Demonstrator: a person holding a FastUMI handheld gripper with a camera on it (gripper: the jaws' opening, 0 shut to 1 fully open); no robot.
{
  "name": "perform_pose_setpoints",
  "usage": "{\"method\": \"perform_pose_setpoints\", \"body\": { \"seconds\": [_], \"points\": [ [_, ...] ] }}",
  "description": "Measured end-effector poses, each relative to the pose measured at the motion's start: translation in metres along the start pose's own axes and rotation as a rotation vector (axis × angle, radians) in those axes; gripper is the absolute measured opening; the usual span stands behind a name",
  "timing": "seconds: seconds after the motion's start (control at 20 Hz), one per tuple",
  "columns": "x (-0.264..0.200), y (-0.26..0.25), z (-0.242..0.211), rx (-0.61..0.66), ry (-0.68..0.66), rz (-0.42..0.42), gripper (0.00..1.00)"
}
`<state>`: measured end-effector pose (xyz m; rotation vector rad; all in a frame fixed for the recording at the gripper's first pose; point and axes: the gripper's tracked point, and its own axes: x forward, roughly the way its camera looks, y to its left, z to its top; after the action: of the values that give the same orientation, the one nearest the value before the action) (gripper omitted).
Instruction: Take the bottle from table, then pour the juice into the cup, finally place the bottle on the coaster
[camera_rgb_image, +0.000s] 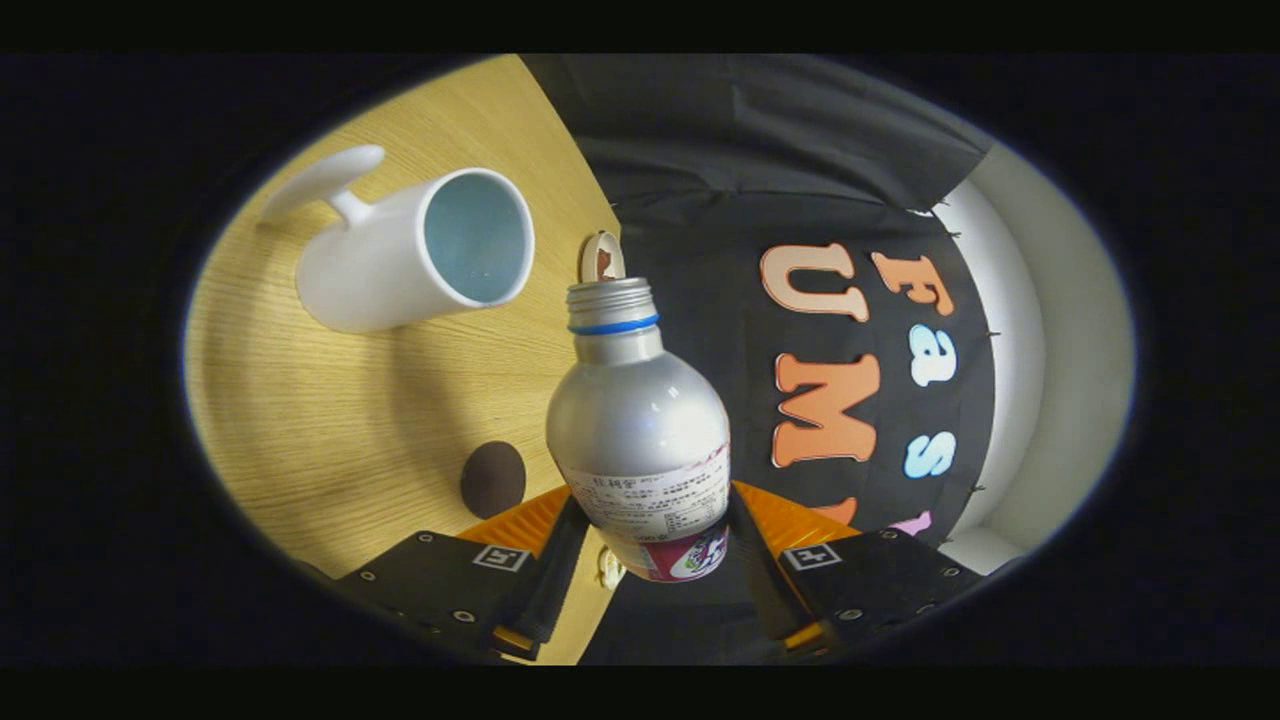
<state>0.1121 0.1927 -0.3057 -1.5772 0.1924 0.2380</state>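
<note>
A light wood-grain table (330, 400) meets a black cloth wall (740, 160), with a white wall (1060, 330) beyond.

bottle (640, 430) base hidden between jaws, small object (602, 258) behind its neck unclear

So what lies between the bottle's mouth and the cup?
Bare wooden table, in the gripper view. The gripper is shut on the bottle, its open mouth just short of the cup.
</note>
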Motion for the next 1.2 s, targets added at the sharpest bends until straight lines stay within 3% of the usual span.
{"method": "perform_pose_setpoints", "body": {
  "seconds": [0.4, 1.2],
  "points": [
    [0.001, -0.015, 0.005, -0.103, -0.028, -0.030, 0.77],
    [0.003, -0.033, 0.007, -0.174, -0.040, -0.056, 0.77]
  ]
}}
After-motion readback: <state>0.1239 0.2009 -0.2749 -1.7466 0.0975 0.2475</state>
